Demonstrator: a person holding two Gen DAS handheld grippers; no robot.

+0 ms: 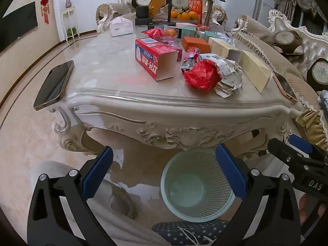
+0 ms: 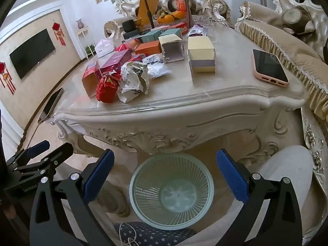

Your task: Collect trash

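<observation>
Clearly nothing is collected yet: the left gripper [image 1: 164, 174] and right gripper [image 2: 165, 177] both hang wide open and empty above the empty basket [image 2: 171, 192] on the floor. Next, I think, one must reach to the red crumpled wrapper [image 1: 202, 78] near the table's [image 1: 143, 102] front edge.

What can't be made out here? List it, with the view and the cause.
- Red crumpled wrapper, right wrist view: it covers part of the white crumpled paper beside it.
- Boxes at the table's far end, left wrist view: too small and crowded to read.
- Dark phone, right wrist view: seen edge-on, screen unreadable.
- Right tongs, left wrist view: cut off by the frame edge.
</observation>
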